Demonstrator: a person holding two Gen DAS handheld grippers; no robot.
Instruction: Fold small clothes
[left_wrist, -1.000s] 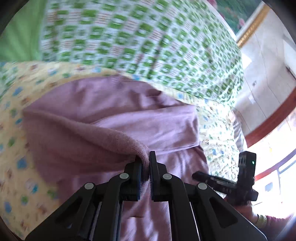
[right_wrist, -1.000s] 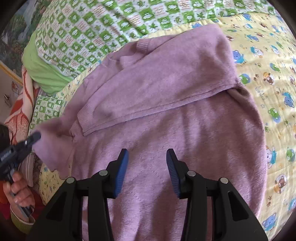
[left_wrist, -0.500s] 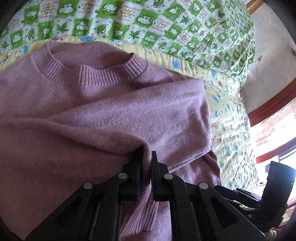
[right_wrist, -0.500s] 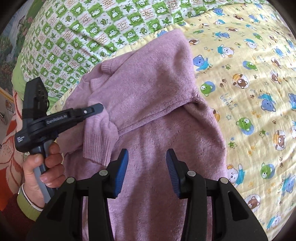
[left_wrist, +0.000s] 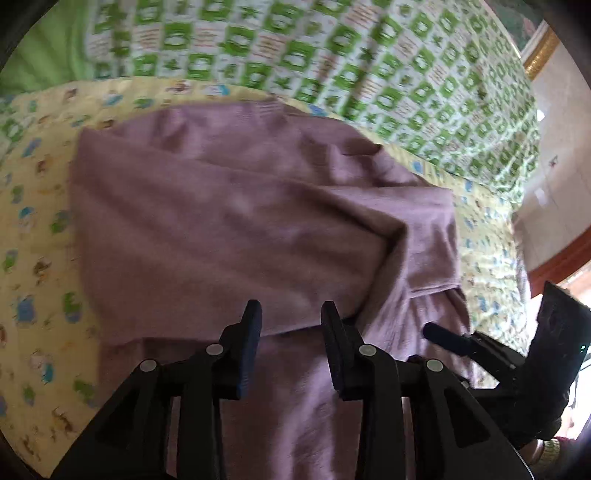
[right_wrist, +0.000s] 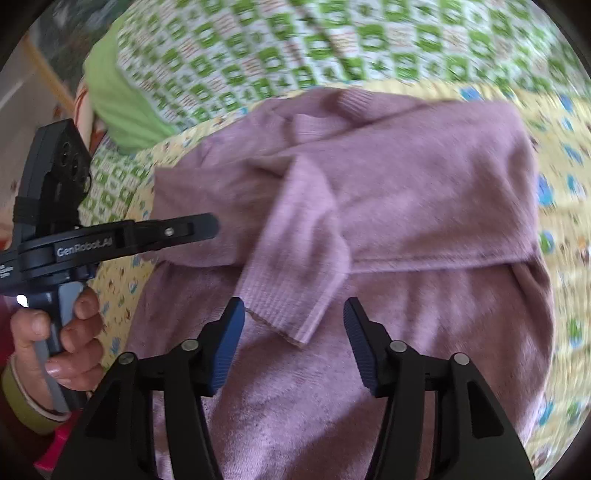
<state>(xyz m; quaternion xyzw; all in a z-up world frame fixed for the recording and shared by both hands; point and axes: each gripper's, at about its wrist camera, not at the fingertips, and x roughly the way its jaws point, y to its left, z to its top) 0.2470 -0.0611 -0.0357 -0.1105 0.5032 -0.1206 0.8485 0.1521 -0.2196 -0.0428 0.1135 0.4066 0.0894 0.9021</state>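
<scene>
I saw a purple sweater (right_wrist: 406, 206) lying flat on a bed. Under it was a yellow blanket (left_wrist: 37, 266) with little bears and frogs on it. Past that lay a quilt (left_wrist: 369, 55) with green and white squares, and a plain green pillow (right_wrist: 114, 107) sat at its edge. A red and white cloth (right_wrist: 83, 110) peeked out beside the pillow.

Both sleeves were folded across the sweater's chest. The cuff (right_wrist: 291, 306) of 1 sleeve lay on top, just in front of my right gripper (right_wrist: 293, 321).

My left gripper (left_wrist: 291, 319) had just been opening its jaws. They stood a little apart over the folded sleeve, with only the sweater's edge lying below the gap and nothing pinched. In the right view, a hand (right_wrist: 62, 332) held that gripper by its handle, with a green cuff at the wrist.

My right gripper had just been opening too. Its jaws stood wide apart above the cuff and pinched nothing.

In the room I saw a pale tiled wall (left_wrist: 554, 192), a gold picture frame (left_wrist: 539, 51) and a strip of red-brown wood trim (left_wrist: 561, 254). Bright light came in at the right edge. Both views were blurry.
</scene>
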